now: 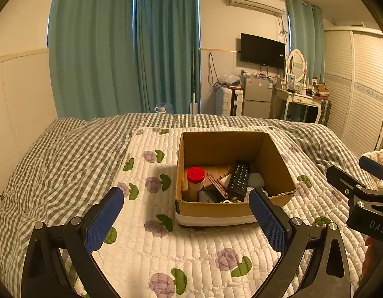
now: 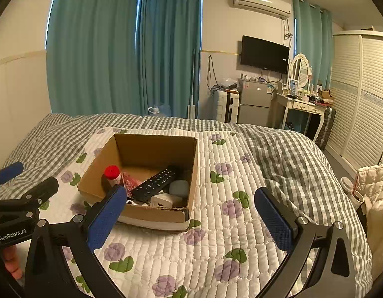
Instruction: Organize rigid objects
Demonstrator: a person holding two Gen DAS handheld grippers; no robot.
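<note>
Right now I am looking over the bed point(image 1: 67, 154), where the gingham duvet is lying under a white quilted mat point(image 1: 166, 248) printed with purple flowers, and on that mat an open cardboard box point(image 1: 275, 173) is sitting just ahead of both tools. Judging by the bare mat around it, the rigid objects are already lying inside the box, so I am reading the sorting as close to done. I am holding the left gripper point(image 1: 186, 213) low in front of the box with its blue pads spread wide and nothing between them, its right pad overlapping the box's near corner in the view. I am holding the right gripper point(image 2: 191, 213) beside it, jaws equally wide and empty, to the right of the box. Inside, a black remote control point(image 2: 154, 182) is lying slantwise across the pile, a bottle with a red cap point(image 1: 196, 177) is standing at the left, a pale rounded case point(image 2: 179, 188) and a white charger plug point(image 2: 164, 200) are resting near the front, and something red and patterned point(image 2: 129, 182) is tucked beside the bottle; I cannot tell what it is. My worry is the soft bedding: if I am pressing a finger onto the box rim, the box could be tipping or sliding, and the upright bottle could be toppling onto the remote.
</note>
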